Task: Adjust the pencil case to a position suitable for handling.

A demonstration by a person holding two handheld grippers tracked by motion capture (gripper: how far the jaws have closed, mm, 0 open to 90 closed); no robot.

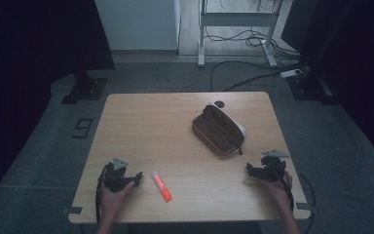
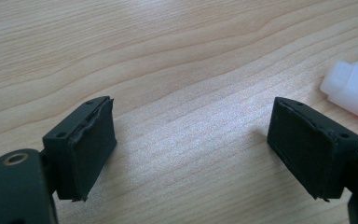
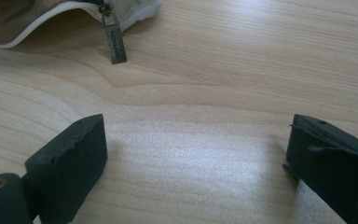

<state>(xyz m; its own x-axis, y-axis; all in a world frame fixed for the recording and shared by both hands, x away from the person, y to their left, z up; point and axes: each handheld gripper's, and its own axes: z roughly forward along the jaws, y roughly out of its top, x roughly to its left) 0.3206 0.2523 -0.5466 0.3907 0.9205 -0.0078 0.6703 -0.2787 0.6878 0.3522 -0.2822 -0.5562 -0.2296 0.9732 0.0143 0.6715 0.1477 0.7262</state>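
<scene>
A brown zip pouch with a pale lining lies open on the wooden table, right of centre. An orange marker with a white cap lies near the front edge. My left gripper rests on the table just left of the marker, jaws wide open and empty; its own view catches the marker's white cap beyond the right jaw. My right gripper sits at the front right, open and empty, a little in front of the pouch; the pouch's metal zip pull hangs ahead of it.
A small dark round object lies just behind the pouch. Beyond the table are a desk frame, floor cables and dark stands at both sides. Bare wood spreads across the left half.
</scene>
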